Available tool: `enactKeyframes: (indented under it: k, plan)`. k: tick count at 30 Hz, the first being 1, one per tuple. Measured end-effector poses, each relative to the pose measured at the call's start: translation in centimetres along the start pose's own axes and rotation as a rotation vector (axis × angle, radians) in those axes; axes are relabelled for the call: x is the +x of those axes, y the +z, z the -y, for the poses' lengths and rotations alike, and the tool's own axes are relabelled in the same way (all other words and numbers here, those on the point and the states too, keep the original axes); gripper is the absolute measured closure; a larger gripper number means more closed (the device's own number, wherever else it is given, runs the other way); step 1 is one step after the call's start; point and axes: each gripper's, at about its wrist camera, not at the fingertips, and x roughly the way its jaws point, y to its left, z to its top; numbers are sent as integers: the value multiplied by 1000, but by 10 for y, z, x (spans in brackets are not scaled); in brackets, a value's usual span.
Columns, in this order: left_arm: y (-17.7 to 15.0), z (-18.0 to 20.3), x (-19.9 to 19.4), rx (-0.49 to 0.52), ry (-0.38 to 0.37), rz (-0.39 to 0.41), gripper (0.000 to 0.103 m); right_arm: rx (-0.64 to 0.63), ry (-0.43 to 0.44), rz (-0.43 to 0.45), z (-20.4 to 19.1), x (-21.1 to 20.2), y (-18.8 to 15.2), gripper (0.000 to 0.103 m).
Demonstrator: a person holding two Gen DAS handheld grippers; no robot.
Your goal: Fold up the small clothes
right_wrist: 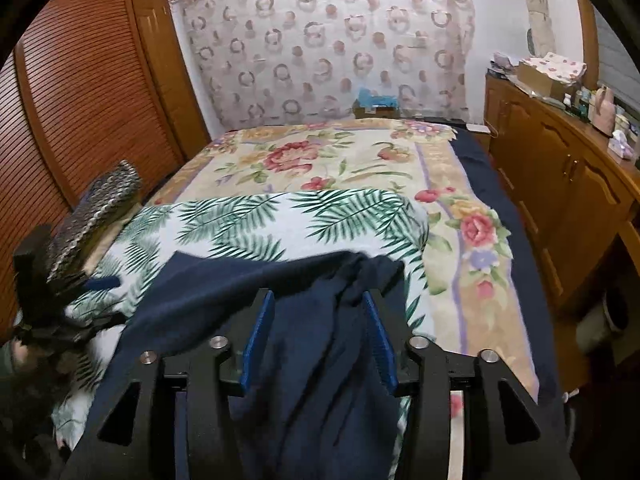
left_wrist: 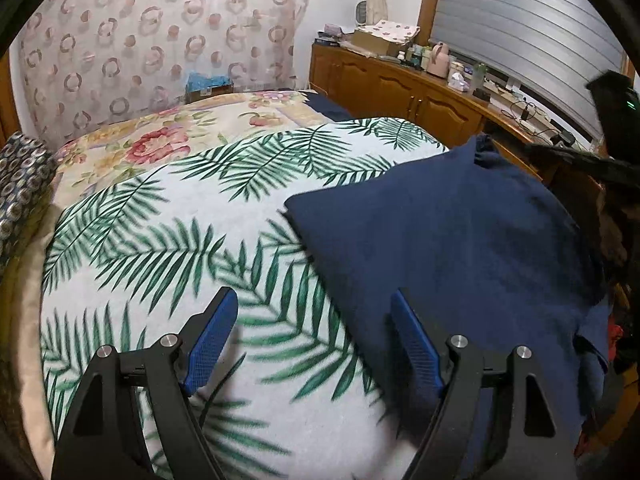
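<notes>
**Navy cloth on the palm-leaf blanket**

We see the navy cloth (left_wrist: 460, 240) lying at right of the left view on the palm blanket (left_wrist: 160, 240). Our left gripper (left_wrist: 312, 316) has its jaws wide apart and empty. In the right view, our right gripper (right_wrist: 318, 316) has bunched cloth (right_wrist: 320, 360) between jaws standing apart, unclamped.

A navy garment (left_wrist: 460, 240) of soft, matt knit cloth lay on a fuzzy palm-print blanket (left_wrist: 168, 248). The left tool (left_wrist: 314, 330) had matt black plastic arms, shiny metal rivets and blue pads (left_wrist: 212, 340) with a rough cross-hatched texture. The right tool (right_wrist: 316, 336) looked the same. The glossy wooden cabinet (right_wrist: 560, 184) stood beside the bed's right edge.
</notes>
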Motion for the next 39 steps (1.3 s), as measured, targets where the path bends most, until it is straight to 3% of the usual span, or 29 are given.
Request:
enactKeyframes:
  k: [1,8,12,16,18,20,25,28,30,31,33,35,39]
  plan:
    - [3,0,4,4,-5,-3,23,-6,7,-3,-1,-5,-4,40]
    - [39,-11,37,26,3,-12,23,-23,-10,-69,-3,-23,-35,40]
    - [51,-19,54,4,-4,-34,46,-9,-19,-107,0,-29,-53,40]
    - [55,-20,61,-24,-57,-44,60,10,-10,-133,3,-38,-68,40]
    - [55,-17,62,1,-45,-45,81,12,-11,-148,0,-41,-70,40]
    - [55,-14,58,27,6,-17,91,14,-11,-159,-5,-48,-73,40]
    - [52,-11,52,39,55,-8,91,31,-15,-154,-9,-65,-80,40]
    - [52,-12,37,32,151,24,91,37,-25,-132,-17,-75,-85,40]
    - [50,-17,22,10,129,46,90,38,-27,-111,-22,-83,-89,40]
    - [47,-19,14,0,115,52,87,38,-27,-100,-27,-86,-91,40]
    - [40,-18,-2,-5,108,68,70,36,-22,-83,-35,-89,-96,40]
    - [30,-14,-17,8,105,82,63,26,-19,-68,-46,-90,-100,40]
    - [8,-6,-37,27,101,69,60,-24,-63,-39,-65,-90,-107,40]
